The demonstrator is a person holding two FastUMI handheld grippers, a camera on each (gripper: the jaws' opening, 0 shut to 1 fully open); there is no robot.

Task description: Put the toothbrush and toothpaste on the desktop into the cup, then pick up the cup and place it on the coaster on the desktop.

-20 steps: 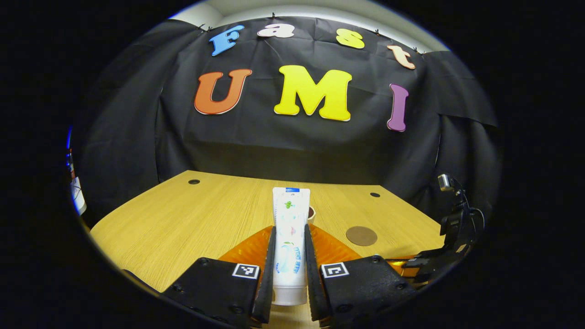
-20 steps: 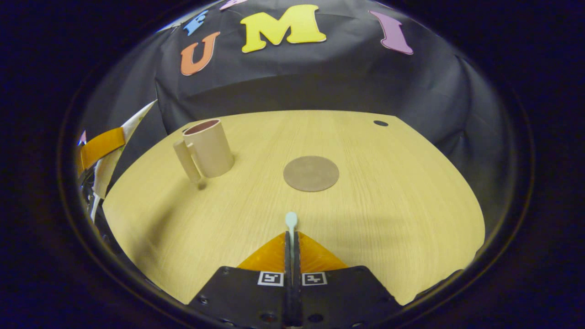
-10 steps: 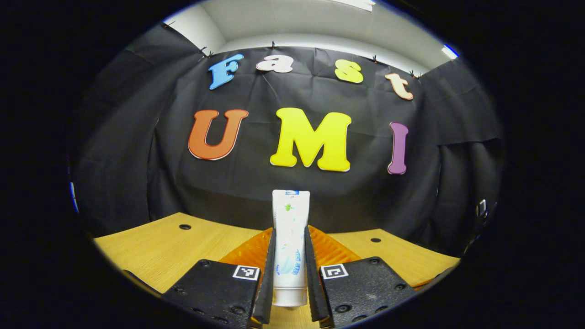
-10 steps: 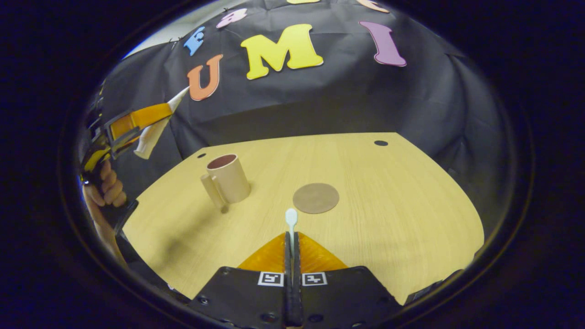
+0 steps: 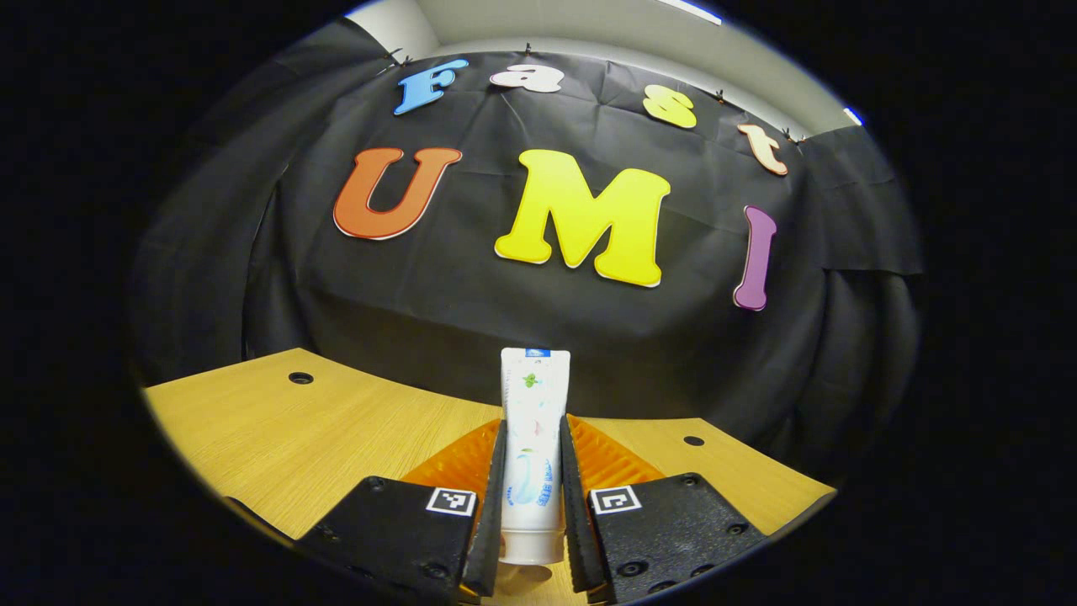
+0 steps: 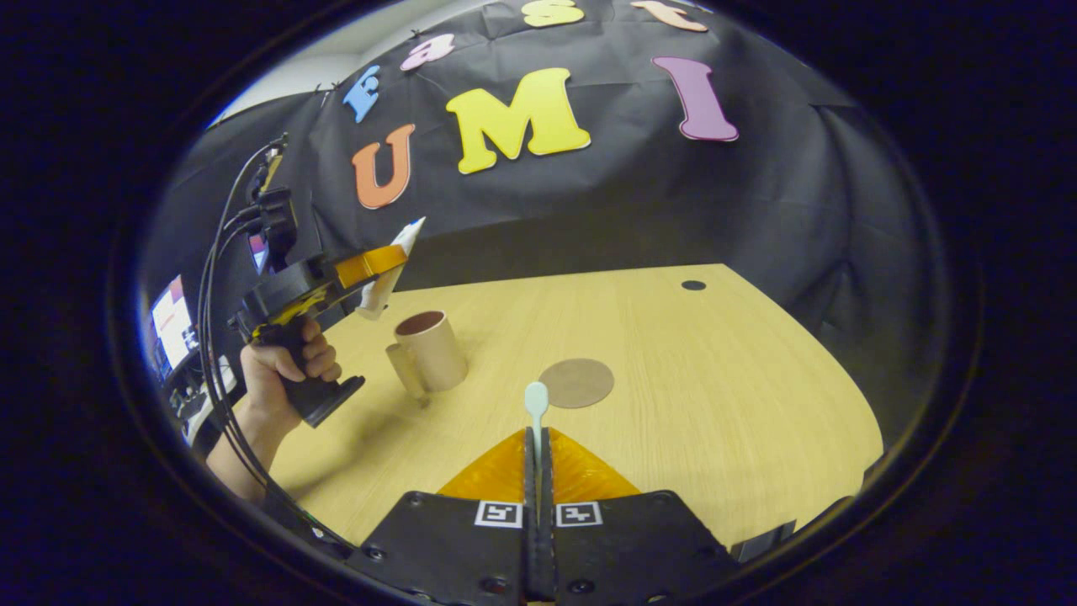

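— Claws? 
— Left claw (image 5: 530,505) clamps the toothpaste (image 5: 534,421) aloft near the cup (image 6: 431,349); right claw (image 6: 537,454) pinches the toothbrush (image 6: 536,400), head forward.
— Cup? 
— Upright on the worktop (image 6: 673,353), beside the bare coaster (image 6: 576,383), mouth open for both.

One white printed toothpaste tube (image 5: 533,438) and one pale toothbrush (image 6: 536,402) are counted. One beige handled cup (image 6: 431,350) and one round brown coaster (image 6: 576,383) are noted.
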